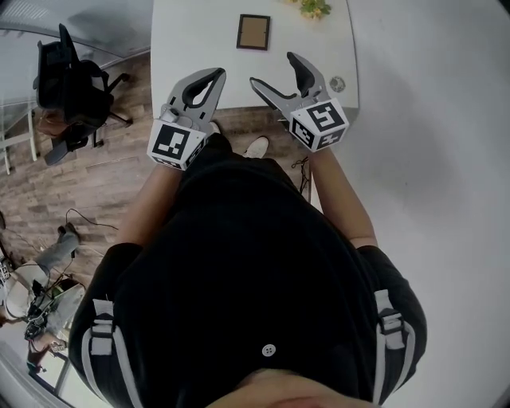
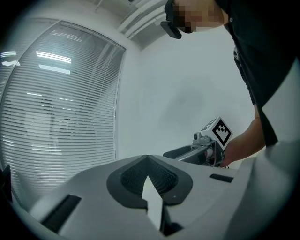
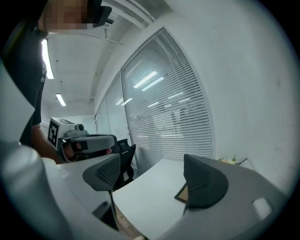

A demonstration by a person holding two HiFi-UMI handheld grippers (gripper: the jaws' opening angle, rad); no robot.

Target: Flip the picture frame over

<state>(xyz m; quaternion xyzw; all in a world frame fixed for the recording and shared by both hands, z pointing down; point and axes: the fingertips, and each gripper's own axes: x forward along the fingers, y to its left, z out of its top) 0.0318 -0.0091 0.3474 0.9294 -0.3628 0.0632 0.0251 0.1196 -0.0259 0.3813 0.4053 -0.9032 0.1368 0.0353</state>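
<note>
Your picture frame (image 1: pixel 253 32) lies flat on the white table (image 1: pixel 191 48), toward the far side and about mid-width, well apart from both grippers. In the right gripper view only a corner of it shows beside one jaw (the rest is hidden).

Your left gripper (image 1: pixel 215 74) has its jaws pressed together with nothing between them. Its own view shows only a thin sliver of light where the pads meet, and it points up toward the wall and blinds, away from the table. Your right gripper (image 1: pixel 275 70) is spread wide and empty, aimed across the table toward the frame.

The frame looks rigid, thin and probably light. Lying flat, it gives a jaw little to get under, and the smooth tabletop may let it slide when pushed. Treat the centre panel as fragile, since I can't tell whether it is glass or backing board. I'd pinch the dark outer border at the middle of one side, tip it up on the opposite edge, then lower it gently.

Count: one frame, two grippers, one table, one plant (image 1: pixel 312 8) at the far edge, and one office chair (image 1: pixel 72 80) on the floor to your left.
</note>
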